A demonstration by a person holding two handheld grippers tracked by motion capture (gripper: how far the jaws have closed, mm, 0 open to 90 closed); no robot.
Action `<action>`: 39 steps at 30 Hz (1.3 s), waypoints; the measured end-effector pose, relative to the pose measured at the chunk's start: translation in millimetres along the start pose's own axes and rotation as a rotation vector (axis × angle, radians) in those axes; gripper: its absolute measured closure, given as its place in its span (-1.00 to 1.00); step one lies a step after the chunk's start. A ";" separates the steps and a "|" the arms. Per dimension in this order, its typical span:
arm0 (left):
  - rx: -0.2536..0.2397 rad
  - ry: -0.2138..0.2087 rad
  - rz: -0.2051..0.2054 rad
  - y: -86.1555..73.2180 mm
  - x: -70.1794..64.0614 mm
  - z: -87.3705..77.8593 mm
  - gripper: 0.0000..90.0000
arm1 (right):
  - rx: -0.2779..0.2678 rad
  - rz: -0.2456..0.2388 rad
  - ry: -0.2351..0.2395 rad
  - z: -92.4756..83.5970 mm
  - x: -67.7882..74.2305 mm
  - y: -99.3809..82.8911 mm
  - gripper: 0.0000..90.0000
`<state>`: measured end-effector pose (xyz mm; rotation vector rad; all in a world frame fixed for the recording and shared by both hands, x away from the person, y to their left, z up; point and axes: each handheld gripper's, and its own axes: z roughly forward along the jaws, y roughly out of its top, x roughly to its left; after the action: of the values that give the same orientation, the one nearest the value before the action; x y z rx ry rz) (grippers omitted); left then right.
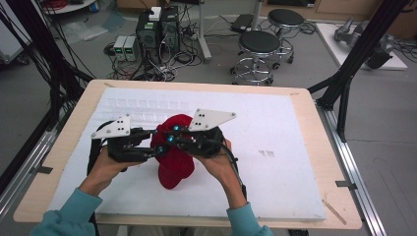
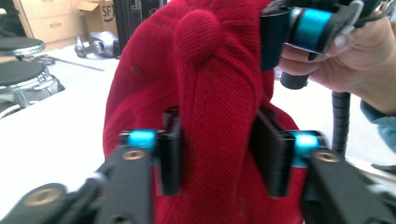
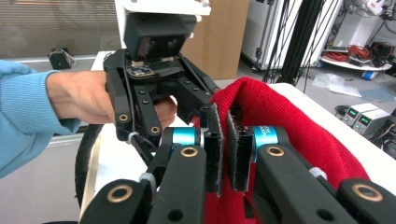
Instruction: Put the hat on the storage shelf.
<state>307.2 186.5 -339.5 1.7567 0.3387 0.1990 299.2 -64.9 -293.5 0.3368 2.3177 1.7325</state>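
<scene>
at centre frame in the high view, the left gripper point(image 1: 150, 147) and the right gripper point(image 1: 169, 135) meet on a red knit hat point(image 1: 174, 162). in the left gripper view, the left gripper point(image 2: 217, 154) pinches a thick fold of the hat point(image 2: 210, 93) between its jaws. in the right gripper view, the right gripper point(image 3: 224, 149) has its jaws nearly together on the hat's edge point(image 3: 280, 116), a thin layer of knit between them. the hat rests on a white foam sheet point(image 1: 275, 147) covering a wooden table point(image 1: 322, 162). beyond, at the top of the high view, two round stools point(image 1: 258, 46) and black computer towers point(image 1: 157, 29) stand on a grey floor. a cardboard box point(image 2: 100, 16) at upper left of the left gripper view bears the letters "sf".
</scene>
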 end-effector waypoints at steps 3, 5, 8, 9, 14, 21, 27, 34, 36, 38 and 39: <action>0.002 0.002 0.004 -0.2 -1.5 -0.3 0.58 | 0.000 0.002 -0.006 0.3 0.5 -0.4 0.93; 0.004 0.008 0.015 -0.4 -2.8 -0.9 0.73 | -0.005 0.002 -0.008 0.9 0.3 -1.2 0.93; 0.000 0.028 0.010 -0.9 -5.3 -1.1 0.81 | -0.009 -0.003 -0.019 1.7 1.1 -2.0 0.91; 0.001 0.035 0.010 -0.8 -5.6 -1.3 0.82 | -0.012 -0.006 -0.020 1.9 1.5 -2.1 0.85; 0.005 0.067 -0.003 0.4 -5.9 -2.1 0.82 | -0.020 -0.017 -0.051 3.8 3.9 -3.7 0.27; 0.004 0.084 -0.022 0.8 -4.4 -4.9 0.83 | 0.014 -0.016 -0.133 4.7 9.2 -7.4 -0.74; 0.005 0.108 -0.046 2.1 -2.6 -6.3 0.83 | 0.008 0.016 -0.190 -7.6 8.7 -11.1 -0.74; -0.013 0.176 -0.060 13.4 0.3 -9.7 0.83 | 0.040 0.073 -0.250 -19.1 13.7 -21.9 -0.74; -0.016 0.190 -0.054 18.7 0.8 -9.8 0.83 | 0.047 0.095 -0.257 -21.0 14.7 -26.3 -0.74; -0.014 0.203 -0.052 22.8 1.4 -9.0 0.83 | 0.048 0.119 -0.259 -23.2 15.7 -32.3 -0.74; -0.015 0.206 -0.055 23.8 1.5 -8.7 0.83 | 0.048 0.127 -0.261 -24.1 15.9 -35.0 -0.74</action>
<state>308.7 190.7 -314.5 1.7132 0.5326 0.3434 274.9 -91.4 -321.2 0.6894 2.1922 1.5807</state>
